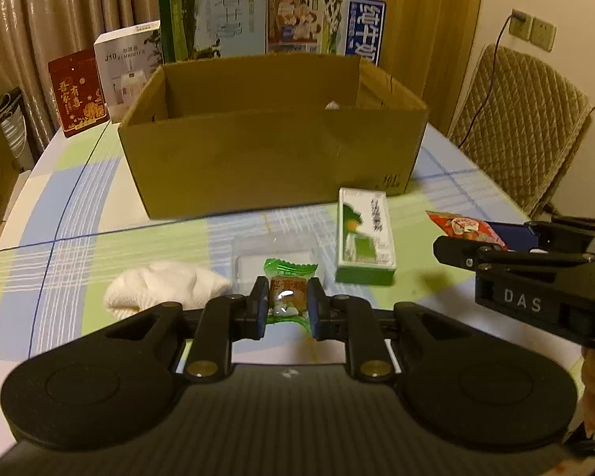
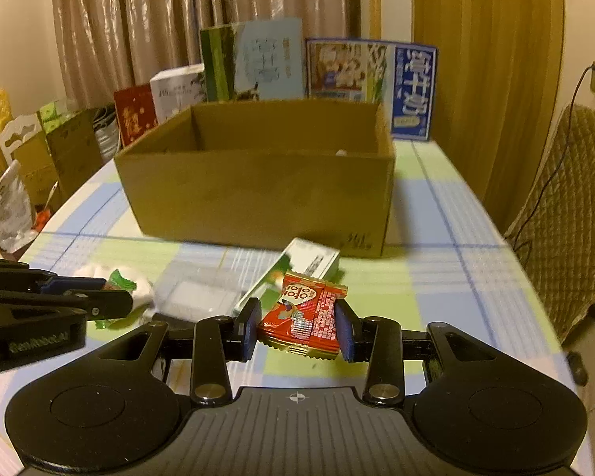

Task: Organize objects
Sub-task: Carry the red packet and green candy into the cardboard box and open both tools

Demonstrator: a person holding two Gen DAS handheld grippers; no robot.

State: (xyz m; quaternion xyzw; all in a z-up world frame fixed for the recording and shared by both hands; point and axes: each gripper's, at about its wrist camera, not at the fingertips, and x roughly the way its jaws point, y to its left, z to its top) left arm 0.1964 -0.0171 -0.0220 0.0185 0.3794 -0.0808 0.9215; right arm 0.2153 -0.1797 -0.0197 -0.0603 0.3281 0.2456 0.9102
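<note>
My left gripper (image 1: 287,303) is shut on a small green-wrapped candy (image 1: 288,291), held off the checked tablecloth. My right gripper (image 2: 297,323) is shut on a red snack packet (image 2: 303,315), also raised; the same packet (image 1: 466,227) shows in the left wrist view at the right edge. An open cardboard box (image 1: 273,154) (image 2: 258,190) stands behind both grippers, with a small white thing just visible inside near its right wall. On the table lie a green-and-white carton (image 1: 364,238) (image 2: 297,267), a clear plastic case (image 1: 273,256) (image 2: 196,289) and a white cloth (image 1: 162,289).
Printed boxes (image 1: 234,20) stand upright behind the cardboard box along the curtain. A quilted chair (image 1: 515,119) is at the table's right side. Bags and cartons (image 2: 39,146) crowd the floor past the table's left edge.
</note>
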